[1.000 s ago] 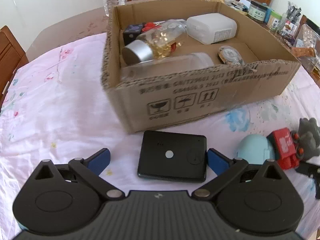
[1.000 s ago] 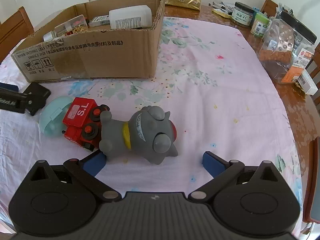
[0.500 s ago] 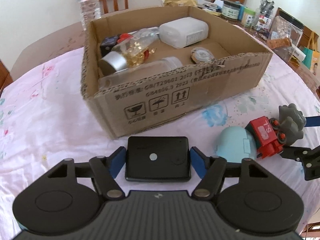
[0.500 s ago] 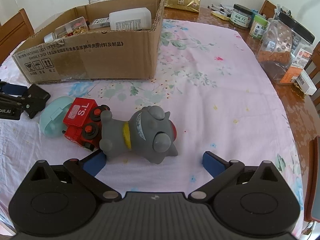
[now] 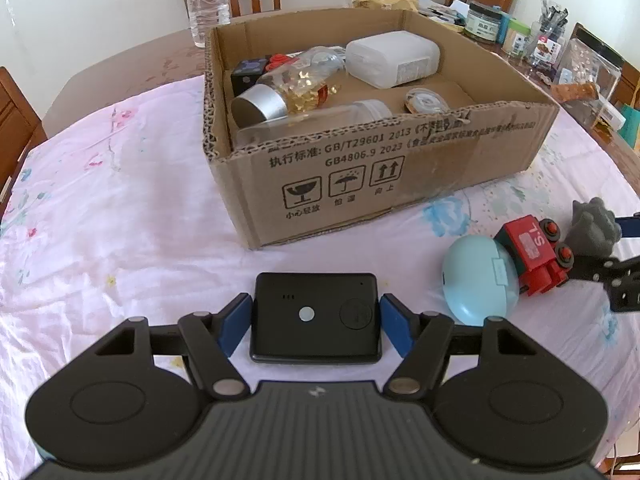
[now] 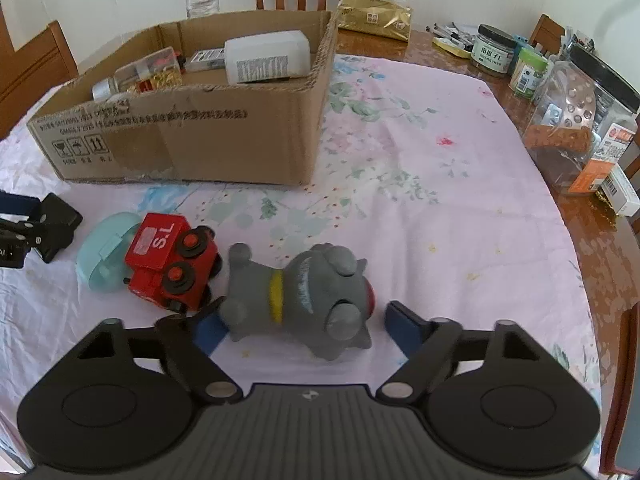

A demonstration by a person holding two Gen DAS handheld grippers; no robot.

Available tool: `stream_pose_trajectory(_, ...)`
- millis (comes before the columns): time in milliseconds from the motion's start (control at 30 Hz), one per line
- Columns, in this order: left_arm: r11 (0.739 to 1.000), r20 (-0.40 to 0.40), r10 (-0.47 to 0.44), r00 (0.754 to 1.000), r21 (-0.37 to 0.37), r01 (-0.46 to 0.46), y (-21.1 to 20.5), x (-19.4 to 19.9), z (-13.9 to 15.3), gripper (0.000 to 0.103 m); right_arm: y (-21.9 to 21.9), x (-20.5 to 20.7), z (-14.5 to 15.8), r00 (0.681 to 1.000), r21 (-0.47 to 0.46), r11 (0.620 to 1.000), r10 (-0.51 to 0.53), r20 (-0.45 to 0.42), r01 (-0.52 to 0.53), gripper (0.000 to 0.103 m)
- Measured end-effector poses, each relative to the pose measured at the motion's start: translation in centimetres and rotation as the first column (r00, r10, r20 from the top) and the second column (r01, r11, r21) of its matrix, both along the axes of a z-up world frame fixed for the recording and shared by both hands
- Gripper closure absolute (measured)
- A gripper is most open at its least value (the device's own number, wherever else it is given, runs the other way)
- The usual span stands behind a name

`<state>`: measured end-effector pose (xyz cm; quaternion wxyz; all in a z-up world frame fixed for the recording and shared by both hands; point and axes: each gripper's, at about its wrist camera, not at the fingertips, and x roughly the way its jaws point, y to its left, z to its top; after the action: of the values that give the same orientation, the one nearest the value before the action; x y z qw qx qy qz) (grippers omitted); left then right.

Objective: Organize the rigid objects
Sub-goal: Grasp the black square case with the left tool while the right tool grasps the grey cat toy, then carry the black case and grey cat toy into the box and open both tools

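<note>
My left gripper [image 5: 316, 322] is shut on a flat black device [image 5: 316, 316] and holds it just in front of the open cardboard box [image 5: 360, 184]. The box holds a silver-capped jar [image 5: 280, 94], a white container [image 5: 392, 58] and a clear bottle [image 5: 312, 122]. On the cloth to the right lie a light blue round case [image 5: 478, 278], a red toy train [image 6: 168, 260] and a grey toy figure [image 6: 300, 296]. My right gripper [image 6: 302, 328] is open around the grey toy figure, its fingers on either side.
Jars [image 6: 494, 50] and a large clear tub [image 6: 580, 116] crowd the bare wood at the table's right edge. A water bottle [image 5: 208, 0] and wooden chairs stand behind the box. The pink floral tablecloth [image 6: 440, 200] covers the table.
My left gripper has closed on the black device and lifted it. My right gripper has moved forward around the grey toy and narrowed slightly.
</note>
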<state>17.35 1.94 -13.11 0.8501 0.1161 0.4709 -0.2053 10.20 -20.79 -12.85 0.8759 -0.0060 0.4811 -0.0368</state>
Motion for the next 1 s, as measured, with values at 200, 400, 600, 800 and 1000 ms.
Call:
stream_pose_trajectory(200, 1.0, 0.016, 0.008, 1.0, -0.002, -0.008, -0.1, 0.0, -0.2, 0.027, -0.3, 0.5, 0.0, 0.999, -0.002, 0.999, 0.035, 0.001, -0.035, 0.021)
stream_pose_trajectory(400, 1.0, 0.015, 0.005, 1.0, -0.004, -0.005, -0.2, 0.0, -0.2, 0.029, -0.1, 0.9, 0.0, 0.998, -0.014, 0.998, 0.056, 0.01, -0.055, 0.024)
stream_pose_trajectory(600, 1.0, 0.001, -0.016, 1.0, -0.005, 0.016, -0.1, 0.3, 0.0, 0.034, 0.0, 1.1, 0.3, 0.998, -0.02, 0.998, 0.066, -0.011, -0.067, 0.025)
stream_pose_trajectory(800, 0.999, -0.037, -0.049, 0.998, 0.009, 0.05, 0.0, 0.6, 0.4, 0.034, -0.2, 1.4, 1.5, 0.997, -0.033, 0.996, 0.079, -0.017, -0.079, 0.025)
stream_pose_trajectory(1000, 0.996, -0.059, -0.091, 0.994, 0.01, 0.091, 0.5, 0.3, 2.0, 0.034, -0.4, 1.5, 3.9, 0.993, -0.048, 0.992, 0.12, 0.0, -0.12, 0.025)
